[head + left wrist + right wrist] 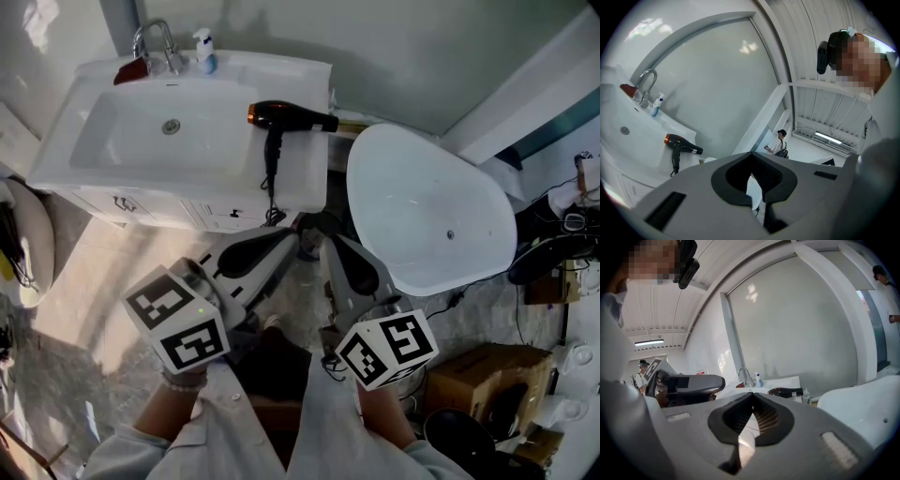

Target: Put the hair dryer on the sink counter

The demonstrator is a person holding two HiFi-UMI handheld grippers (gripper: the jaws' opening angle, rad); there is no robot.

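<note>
Head view: the hair dryer (281, 117) is lying on the sink counter (305, 183), on the flat strip right of the basin (159, 131). Its barrel is running across toward the counter's right edge, with the orange back end facing the basin. The handle is pointing at the front edge and the cord is hanging over that edge. The tap (155, 42) and a soap bottle (204, 52) are standing at the back edge. We are holding the left gripper (286, 242) and right gripper (336, 251) below the front edge, well apart from the dryer.

Left gripper view: the jaws are closed on nothing. The dryer (679, 143) is showing off to the left, resting on the counter.

Right gripper view: these jaws are also together and empty. The dryer (787, 392) is sitting ahead on the counter top, untouched.

Handling, as we are judging it: the shell is hard, glossy plastic, stiff but likely slippery. The weight probably sits in the barrel, so a grip low on the handle would let it tip. We are favouring the handle just under the barrel. The loose cord could snag on the front edge. The placement is looking done already.
</note>
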